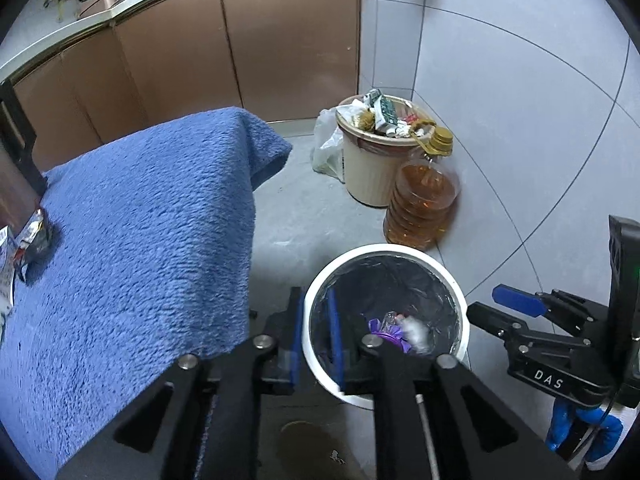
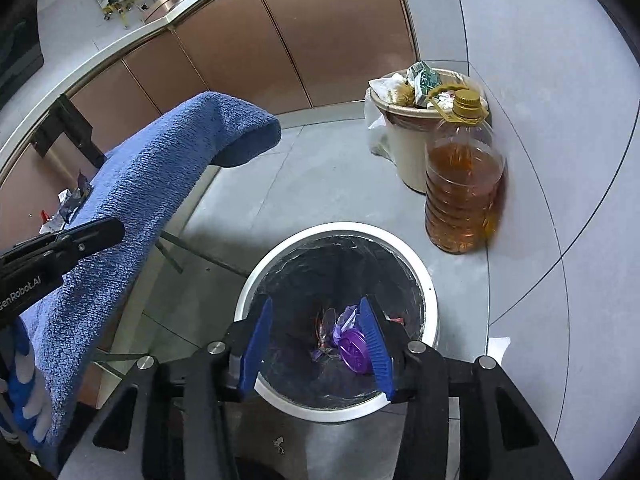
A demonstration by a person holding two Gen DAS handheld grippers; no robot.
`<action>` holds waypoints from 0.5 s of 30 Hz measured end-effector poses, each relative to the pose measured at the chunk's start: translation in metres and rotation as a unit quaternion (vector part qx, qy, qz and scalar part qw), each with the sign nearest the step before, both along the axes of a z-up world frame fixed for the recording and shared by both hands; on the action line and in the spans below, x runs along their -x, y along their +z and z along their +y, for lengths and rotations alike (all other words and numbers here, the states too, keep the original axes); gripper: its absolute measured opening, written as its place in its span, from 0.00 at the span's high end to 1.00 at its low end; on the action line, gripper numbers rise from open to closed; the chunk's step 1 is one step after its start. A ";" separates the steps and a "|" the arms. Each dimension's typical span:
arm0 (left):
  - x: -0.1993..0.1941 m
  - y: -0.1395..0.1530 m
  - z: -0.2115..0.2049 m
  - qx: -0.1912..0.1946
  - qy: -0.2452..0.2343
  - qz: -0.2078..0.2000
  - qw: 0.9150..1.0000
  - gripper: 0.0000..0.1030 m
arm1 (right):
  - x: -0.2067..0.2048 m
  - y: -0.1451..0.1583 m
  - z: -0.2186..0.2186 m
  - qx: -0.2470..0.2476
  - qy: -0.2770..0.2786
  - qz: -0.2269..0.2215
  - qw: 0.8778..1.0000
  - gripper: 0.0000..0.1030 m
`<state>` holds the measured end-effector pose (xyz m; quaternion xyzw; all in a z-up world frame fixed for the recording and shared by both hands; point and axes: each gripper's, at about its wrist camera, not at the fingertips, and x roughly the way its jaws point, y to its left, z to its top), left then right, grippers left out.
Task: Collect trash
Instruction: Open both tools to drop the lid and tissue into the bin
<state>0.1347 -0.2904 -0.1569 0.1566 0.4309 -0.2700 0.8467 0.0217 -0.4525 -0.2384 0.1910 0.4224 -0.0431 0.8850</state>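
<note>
A white round bin [image 1: 320, 360] [image 2: 430, 292] with a black liner stands on the floor beside the table. Inside lie a purple lid [image 2: 354, 350] [image 1: 386, 332], clear wrappers and a white crumpled scrap [image 1: 416, 330]. My left gripper [image 1: 316, 344] hangs at the bin's left rim, slightly open and empty. My right gripper [image 2: 318, 344] hangs above the bin mouth, open and empty; it also shows in the left wrist view [image 1: 504, 312]. More wrappers [image 1: 32, 236] [image 2: 74, 198] lie on the blue towel [image 1: 140, 220] [image 2: 132, 200] on the table.
A beige bin [image 1: 372, 168] [image 2: 404, 148] overfull with trash stands by the wall with a plastic bag beside it. A large bottle of amber oil [image 1: 422, 200] [image 2: 462, 184] stands next to it. Brown cabinets [image 1: 200, 60] run along the back.
</note>
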 end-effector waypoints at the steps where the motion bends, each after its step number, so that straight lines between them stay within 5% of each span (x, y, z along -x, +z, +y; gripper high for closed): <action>1: 0.001 0.002 0.003 0.003 0.002 -0.001 1.000 0.81 | 0.001 0.002 0.001 0.001 0.000 -0.001 1.000 0.58; 9: 0.017 0.035 0.033 0.029 0.019 -0.032 0.999 0.79 | 0.009 0.028 0.016 0.009 0.006 -0.026 1.000 0.57; 11: 0.024 0.045 0.042 0.035 0.024 -0.046 0.998 0.74 | 0.013 0.040 0.024 0.017 0.009 -0.037 0.999 0.56; 13: 0.032 0.056 0.054 0.040 0.033 -0.065 0.997 0.59 | 0.017 0.053 0.031 0.023 0.012 -0.048 0.999 0.55; 15: 0.039 0.067 0.068 0.047 0.041 -0.083 0.995 0.57 | 0.021 0.064 0.038 0.028 0.015 -0.058 0.998 0.54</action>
